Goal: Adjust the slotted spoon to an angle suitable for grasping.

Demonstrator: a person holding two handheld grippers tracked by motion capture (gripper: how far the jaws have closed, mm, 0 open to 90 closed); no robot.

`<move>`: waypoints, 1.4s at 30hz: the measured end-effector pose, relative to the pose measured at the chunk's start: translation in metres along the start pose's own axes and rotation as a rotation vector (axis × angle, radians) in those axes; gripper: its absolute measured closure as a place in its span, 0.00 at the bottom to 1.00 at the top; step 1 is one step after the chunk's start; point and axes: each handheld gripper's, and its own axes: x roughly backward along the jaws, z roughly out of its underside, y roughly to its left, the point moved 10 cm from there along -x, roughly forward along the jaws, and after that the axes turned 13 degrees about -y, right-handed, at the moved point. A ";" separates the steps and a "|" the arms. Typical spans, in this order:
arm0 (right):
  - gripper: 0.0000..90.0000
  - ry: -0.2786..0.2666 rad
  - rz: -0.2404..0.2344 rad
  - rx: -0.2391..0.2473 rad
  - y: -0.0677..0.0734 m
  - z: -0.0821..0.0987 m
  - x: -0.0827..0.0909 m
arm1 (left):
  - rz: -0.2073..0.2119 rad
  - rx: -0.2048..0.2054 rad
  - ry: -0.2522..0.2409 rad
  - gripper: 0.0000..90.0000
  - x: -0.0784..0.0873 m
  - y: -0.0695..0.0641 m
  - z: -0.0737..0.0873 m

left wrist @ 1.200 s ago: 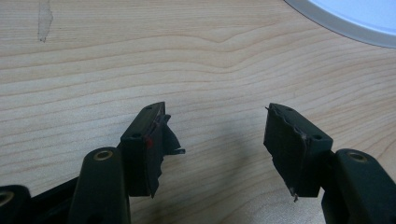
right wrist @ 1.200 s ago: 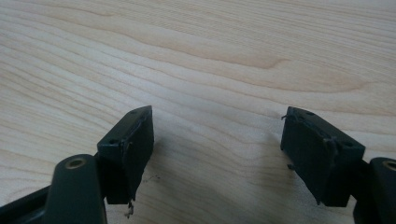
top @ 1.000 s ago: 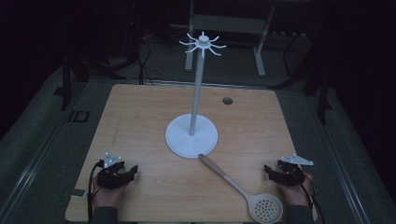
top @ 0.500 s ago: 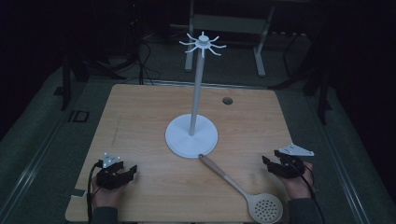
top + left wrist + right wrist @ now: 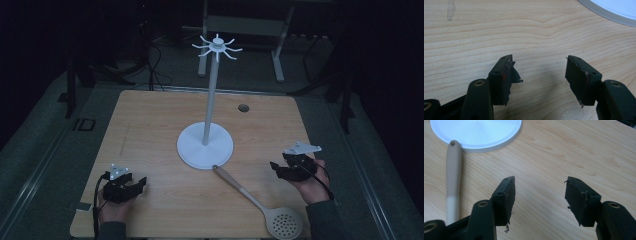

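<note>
Wooden table (image 5: 150, 130) carries a white stand (image 5: 205, 146) and a skimmer (image 5: 260, 204), its handle tip touching the stand's base. Both tongs, left (image 5: 137, 185) and right (image 5: 278, 168), are released and empty. Likely pre-grasp: the right must close on the handle nearby.

This looks like a lab or recording studio set up for capture work, not a home. A single light-wood table (image 5: 150, 130) sits in the middle of the frame under its own light, while everything around it falls off into near-black. Dark cables (image 5: 155, 60) trail across the grey floor (image 5: 45, 150) at the upper left. At the top centre stands a metal frame on legs (image 5: 245, 25), like a bench or equipment stand. Dark stand legs (image 5: 70, 90) rise at the left edge. A small label marked "ID" (image 5: 82, 124) lies on the floor just beside the table's left edge.
</note>
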 end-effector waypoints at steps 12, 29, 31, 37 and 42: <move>0.48 0.087 -0.053 0.065 0.022 -0.012 -0.020 | 0.000 0.003 -0.004 0.44 0.000 0.000 -0.001; 0.49 0.184 -0.108 0.106 0.042 -0.010 -0.043 | 0.003 0.003 -0.002 0.44 0.000 0.000 0.000; 0.49 0.194 -0.113 0.117 0.045 -0.011 -0.045 | 0.003 0.005 -0.004 0.44 0.000 0.000 0.000; 0.50 0.223 -0.127 0.143 0.054 -0.013 -0.049 | 0.003 0.006 -0.005 0.44 0.000 0.000 -0.001; 0.50 0.240 -0.137 0.152 0.060 -0.015 -0.052 | 0.003 0.008 -0.006 0.44 0.000 0.000 -0.001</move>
